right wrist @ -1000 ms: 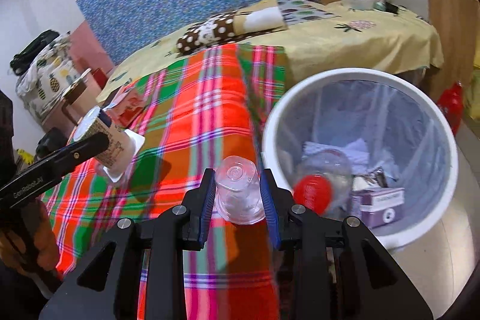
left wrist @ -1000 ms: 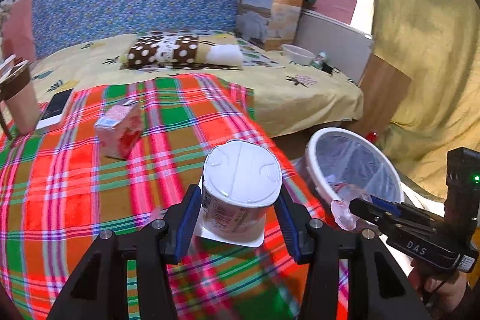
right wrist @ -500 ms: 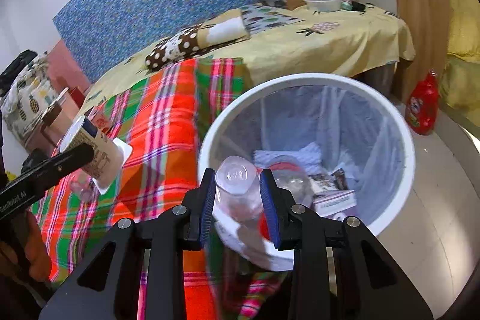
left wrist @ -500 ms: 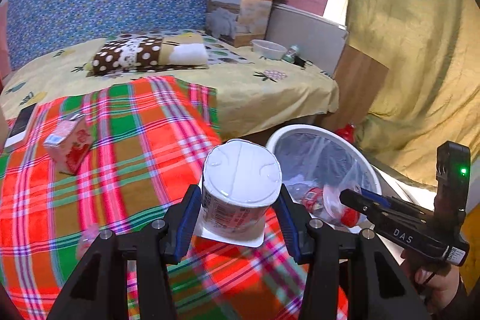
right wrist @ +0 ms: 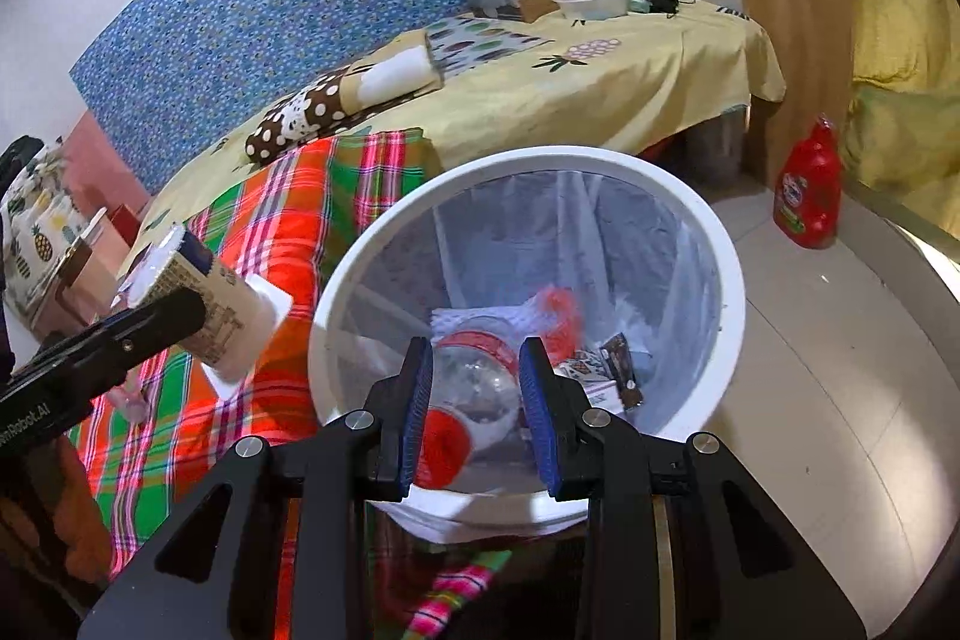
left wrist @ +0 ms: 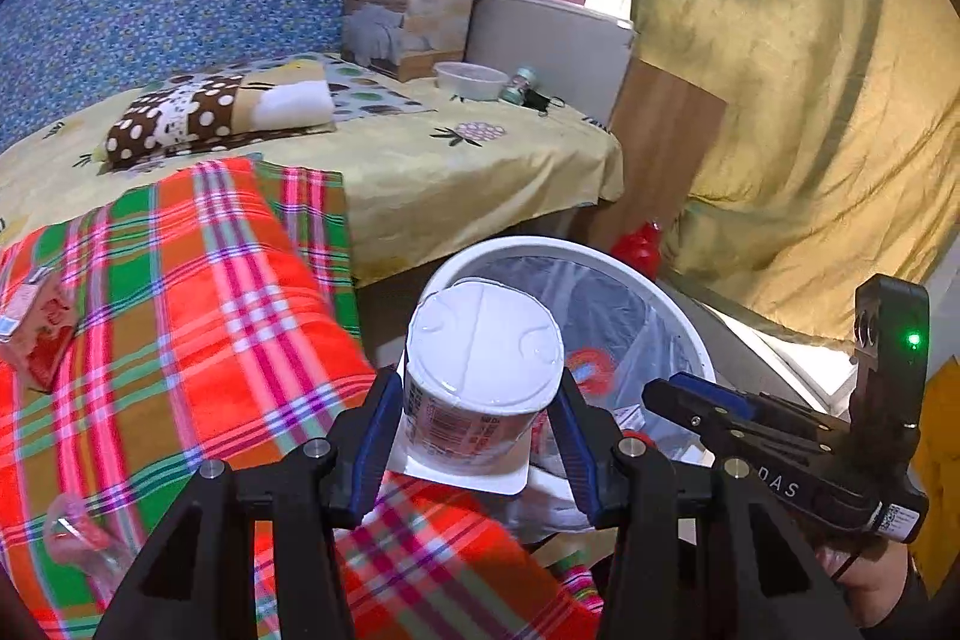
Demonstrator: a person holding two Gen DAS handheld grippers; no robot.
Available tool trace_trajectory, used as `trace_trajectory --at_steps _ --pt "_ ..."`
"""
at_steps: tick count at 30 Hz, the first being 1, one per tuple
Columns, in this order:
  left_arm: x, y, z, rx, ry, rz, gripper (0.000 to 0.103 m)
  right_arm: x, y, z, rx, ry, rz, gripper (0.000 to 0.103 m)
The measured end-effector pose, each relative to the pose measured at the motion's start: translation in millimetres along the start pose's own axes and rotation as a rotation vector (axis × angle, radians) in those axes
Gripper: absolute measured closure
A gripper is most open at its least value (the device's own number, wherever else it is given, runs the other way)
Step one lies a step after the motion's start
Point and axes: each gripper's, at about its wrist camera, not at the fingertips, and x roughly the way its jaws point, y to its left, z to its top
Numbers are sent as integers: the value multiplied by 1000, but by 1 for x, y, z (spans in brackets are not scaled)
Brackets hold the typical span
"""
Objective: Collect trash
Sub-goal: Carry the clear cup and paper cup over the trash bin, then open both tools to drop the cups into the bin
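Observation:
My left gripper [left wrist: 480, 400] is shut on an upside-down white yogurt cup [left wrist: 483, 340] with a printed label. It holds the cup at the plaid blanket's [left wrist: 180, 310] edge, just in front of the white bin's rim [left wrist: 600, 262]. The same cup [right wrist: 216, 316] shows at the left of the right wrist view. My right gripper [right wrist: 474, 376] is over the bin's [right wrist: 720, 244] opening, its blue pads closed on a small clear plastic cup [right wrist: 474, 388]. The bin's liner holds a clear bottle with red label, wrappers and paper. In the left wrist view the right gripper [left wrist: 666, 394] reaches in from the right.
A red-and-white carton [left wrist: 36, 334] and a crumpled clear wrapper [left wrist: 84, 532] lie on the plaid blanket. A red bottle [right wrist: 807, 196] stands on the floor beyond the bin. The yellow-sheeted bed carries a dotted pillow [left wrist: 198, 118], a box and a bowl [right wrist: 591, 1].
Both grippers have swung right, from over the blanket to the bin. The clear cup now hangs over the bin's inside; the yogurt cup has reached its near rim.

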Motion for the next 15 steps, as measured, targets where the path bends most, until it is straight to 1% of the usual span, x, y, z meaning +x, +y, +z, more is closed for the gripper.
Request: trace_trajectory --at_steps 4,9,12,15 --pt "10 -8 1 11 9 -13 53 2 -5 0 13 7 1 70" --pt "24 -13 2 26 26 -25 53 3 -9 1 29 12 -17 70" --pt "35 -15 4 33 39 -36 53 0 -11 2 39 2 -23 62" --pt "44 -17 5 34 58 -53 52 -2 -14 3 45 -4 -24 61"
